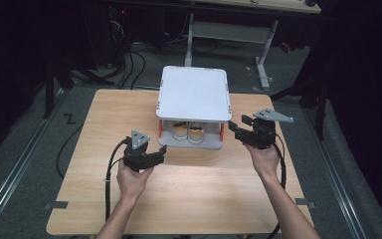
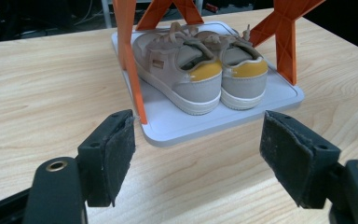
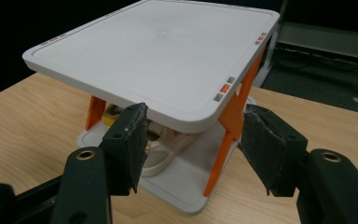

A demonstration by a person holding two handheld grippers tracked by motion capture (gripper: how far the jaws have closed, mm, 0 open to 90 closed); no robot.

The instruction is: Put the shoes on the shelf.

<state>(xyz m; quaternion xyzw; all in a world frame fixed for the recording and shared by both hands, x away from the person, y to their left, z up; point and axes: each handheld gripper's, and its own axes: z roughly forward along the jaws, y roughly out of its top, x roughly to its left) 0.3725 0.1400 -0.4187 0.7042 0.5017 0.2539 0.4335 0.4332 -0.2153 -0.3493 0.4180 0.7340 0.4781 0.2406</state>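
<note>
Left gripper view: shoes (image 2: 200, 70) beyond spread fingers (image 2: 116, 154).

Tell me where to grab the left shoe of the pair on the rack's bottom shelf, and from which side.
Grip the left shoe at its heel collar, above the yellow tab, coming in low from the person's side with the left gripper. The heels face that open side; the orange leg crowds its outer side and the top shelf blocks approach from above.

Two shoes (image 2: 200, 70), one two-shelf rack (image 1: 194, 92), one table (image 1: 189, 194), two hand-held grippers.
</note>
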